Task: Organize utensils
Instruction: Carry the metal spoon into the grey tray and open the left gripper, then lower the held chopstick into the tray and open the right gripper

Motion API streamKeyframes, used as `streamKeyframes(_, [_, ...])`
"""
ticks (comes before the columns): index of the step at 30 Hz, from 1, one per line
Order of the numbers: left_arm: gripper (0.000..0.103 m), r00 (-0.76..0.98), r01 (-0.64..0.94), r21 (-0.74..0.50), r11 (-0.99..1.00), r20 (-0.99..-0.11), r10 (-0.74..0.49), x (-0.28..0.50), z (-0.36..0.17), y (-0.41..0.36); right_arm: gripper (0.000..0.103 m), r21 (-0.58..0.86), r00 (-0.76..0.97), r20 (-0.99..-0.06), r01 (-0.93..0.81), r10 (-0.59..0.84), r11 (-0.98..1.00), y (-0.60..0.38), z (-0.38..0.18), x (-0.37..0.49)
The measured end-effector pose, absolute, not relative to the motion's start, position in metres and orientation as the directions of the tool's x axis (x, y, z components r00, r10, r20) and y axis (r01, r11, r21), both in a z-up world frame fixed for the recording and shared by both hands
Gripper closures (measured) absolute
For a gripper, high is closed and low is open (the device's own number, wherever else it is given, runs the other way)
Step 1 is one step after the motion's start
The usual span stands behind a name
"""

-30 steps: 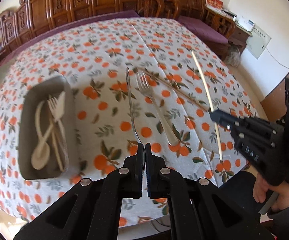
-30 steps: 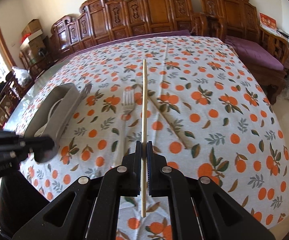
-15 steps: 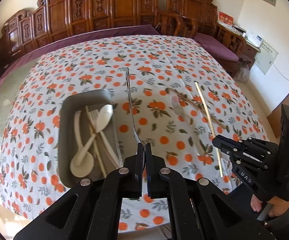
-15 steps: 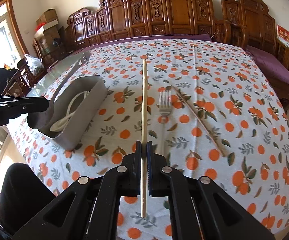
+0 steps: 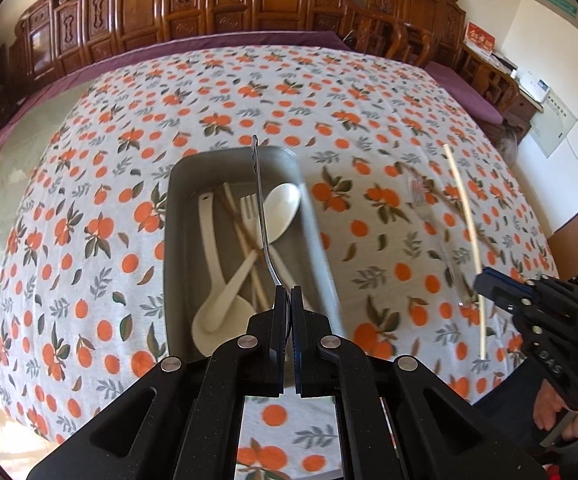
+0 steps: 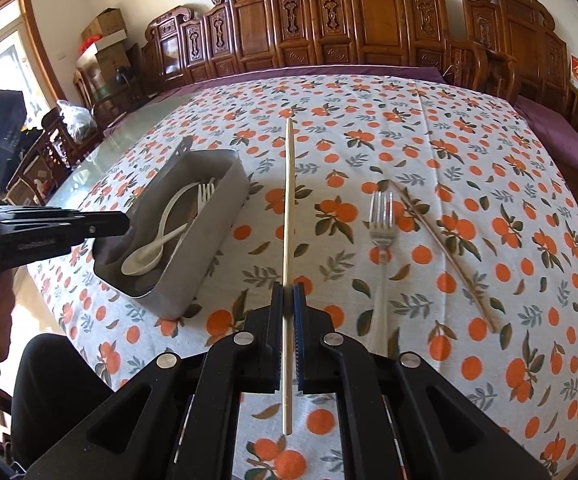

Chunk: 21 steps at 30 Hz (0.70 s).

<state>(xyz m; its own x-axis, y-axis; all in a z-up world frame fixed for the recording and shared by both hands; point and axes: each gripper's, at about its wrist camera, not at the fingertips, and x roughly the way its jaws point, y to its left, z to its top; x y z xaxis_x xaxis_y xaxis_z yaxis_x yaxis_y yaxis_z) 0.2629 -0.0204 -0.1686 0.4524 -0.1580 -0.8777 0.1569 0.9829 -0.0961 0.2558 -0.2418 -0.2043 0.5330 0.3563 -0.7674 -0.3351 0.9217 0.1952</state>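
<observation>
The left gripper, clenched on a metal utensil, now hangs over the grey tray near the table's left edge; a second ago it was above bare cloth. The right gripper still grips a chopstick, now nearer the tray.

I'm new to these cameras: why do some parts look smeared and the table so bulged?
Left wrist view: the tablecloth and the metal fork lying on it are streaked with motion blur, the left gripper sharp. Right wrist view: mostly crisp. Both: the fisheye lens bows the table; dark corners.
</observation>
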Motion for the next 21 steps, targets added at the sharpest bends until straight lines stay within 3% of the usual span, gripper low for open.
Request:
streamKeyframes(12, [0.101, 0.378, 0.135, -0.121, 0.983, -0.911, -0.164, 0.282, -0.207, -0.003, 0.097, 0.211, 0.507, -0.767, -0.378, 0.392, 0.902, -0.203, -0.193, 0.273])
streamKeyframes(21, [0.101, 0.435, 0.114, -0.127, 0.985, -0.885, -0.165, 0.275, -0.186, 0.018, 0.097, 0.258, 0.454, -0.766, -0.432, 0.455, 0.864, -0.153, -0.192, 0.295])
